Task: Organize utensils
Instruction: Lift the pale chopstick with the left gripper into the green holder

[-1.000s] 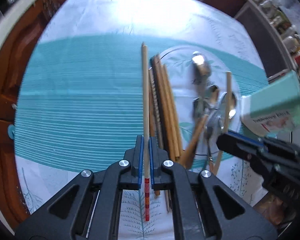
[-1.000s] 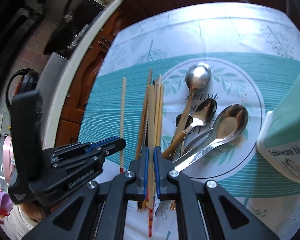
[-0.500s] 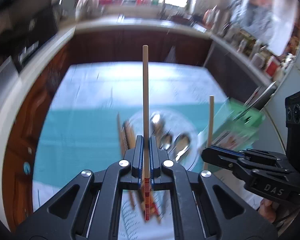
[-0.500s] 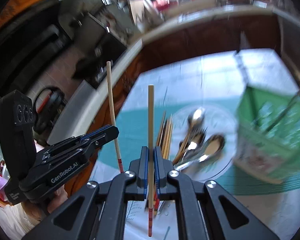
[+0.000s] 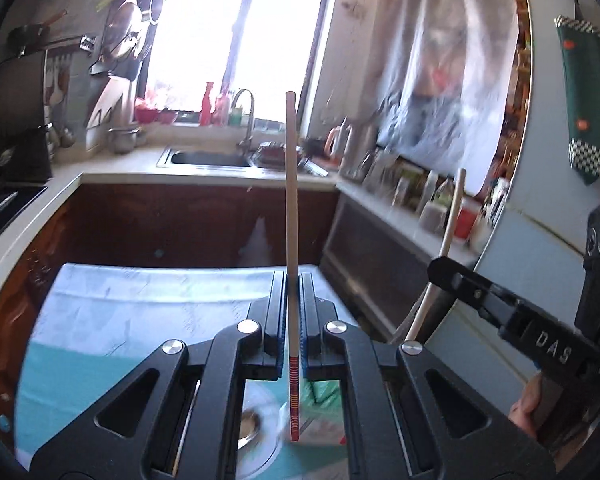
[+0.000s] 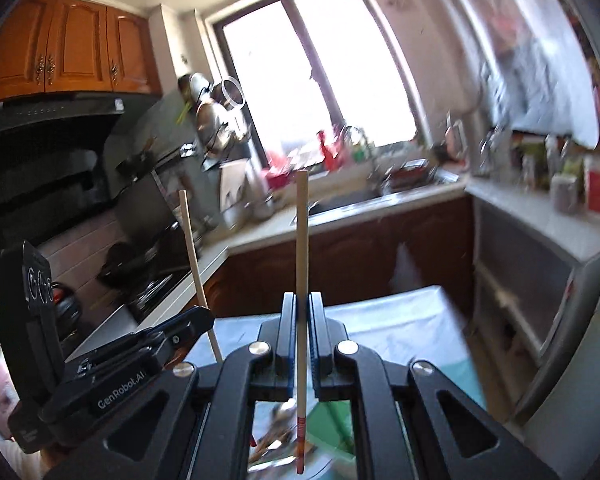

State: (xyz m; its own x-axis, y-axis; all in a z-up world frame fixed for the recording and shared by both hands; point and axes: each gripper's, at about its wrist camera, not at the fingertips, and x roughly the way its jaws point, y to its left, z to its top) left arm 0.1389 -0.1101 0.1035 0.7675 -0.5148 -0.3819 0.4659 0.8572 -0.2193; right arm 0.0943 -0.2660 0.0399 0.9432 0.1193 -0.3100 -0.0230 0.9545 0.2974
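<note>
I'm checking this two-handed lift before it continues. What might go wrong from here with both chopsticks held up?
Each chopstick is pinched near its red-banded end, so the long free length might pivot or slip. The left gripper and right gripper are close together, so the sticks might knock. Motion blur suggests fast movement, which makes aiming harder.

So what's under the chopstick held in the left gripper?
Below the chopstick, through the left gripper, show a blurred spoon bowl, the green box and teal tablecloth. The gripper body covers the rest.
</note>
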